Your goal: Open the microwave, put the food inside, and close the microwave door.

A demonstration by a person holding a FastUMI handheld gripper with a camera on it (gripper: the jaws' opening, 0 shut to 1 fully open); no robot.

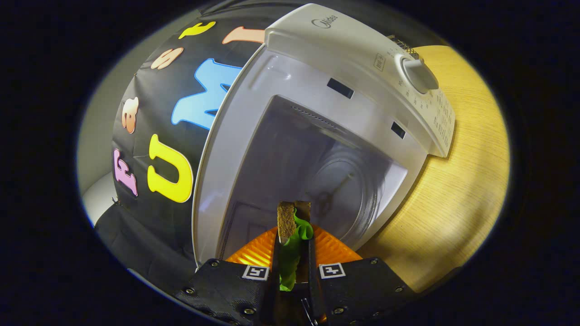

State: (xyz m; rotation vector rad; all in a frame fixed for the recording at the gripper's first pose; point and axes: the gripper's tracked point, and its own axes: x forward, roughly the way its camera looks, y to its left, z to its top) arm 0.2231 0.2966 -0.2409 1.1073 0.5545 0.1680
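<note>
Wooden table (pixel 457 194) beneath open microwave (pixel 335 90) — claw (pixel 293 246) tilted at its mouth, clenched on sandwich (pixel 292 226).

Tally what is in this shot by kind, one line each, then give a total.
Microwave, door open: 1
Control knob on its panel: 1
Glass turntable inside: 1
Sandwich with green leaf, clamped between the fingers: 1
Gripper, shut on the sandwich: 1
Wooden table: 1
Total: 6
</note>
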